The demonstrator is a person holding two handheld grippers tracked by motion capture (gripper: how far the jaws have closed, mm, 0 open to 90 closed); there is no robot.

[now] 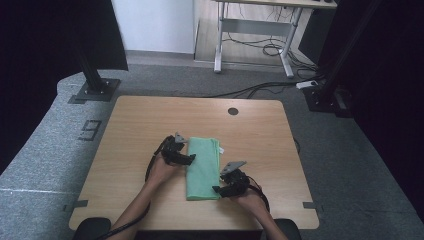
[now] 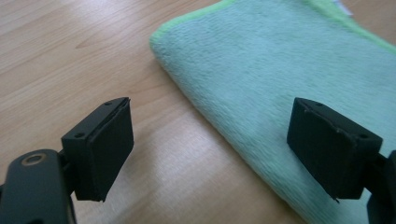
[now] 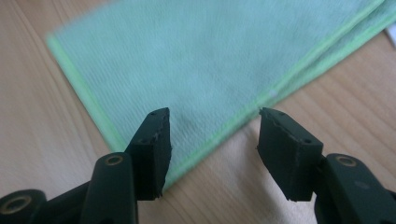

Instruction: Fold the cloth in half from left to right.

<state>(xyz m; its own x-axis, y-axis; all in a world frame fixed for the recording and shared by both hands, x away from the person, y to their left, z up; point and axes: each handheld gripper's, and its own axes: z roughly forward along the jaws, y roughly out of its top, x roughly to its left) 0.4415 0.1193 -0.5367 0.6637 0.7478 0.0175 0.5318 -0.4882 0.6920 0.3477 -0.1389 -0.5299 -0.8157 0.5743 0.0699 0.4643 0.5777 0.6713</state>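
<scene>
A folded rectangular green microfibre cloth [image 1: 203,167] lies flat on the pale wooden desk [image 1: 135,125], between the two tongs. The left tongs [image 2: 210,144] are released, jaws spread wide astride the cloth's folded long edge, one jaw over bare wood, the other over the pile. The right tongs [image 3: 212,149] are also released, straddling the stitched hem near a corner. To grip well, each should probably lower until one jaw slides under the edge, then clench on every layer together.

Folded mint-green cloth [image 2: 280,84]: soft, matt, fuzzy pile. Light wood-grain counter [image 2: 70,60]: smooth, faint sheen. Black jaws: matt plastic.
</scene>
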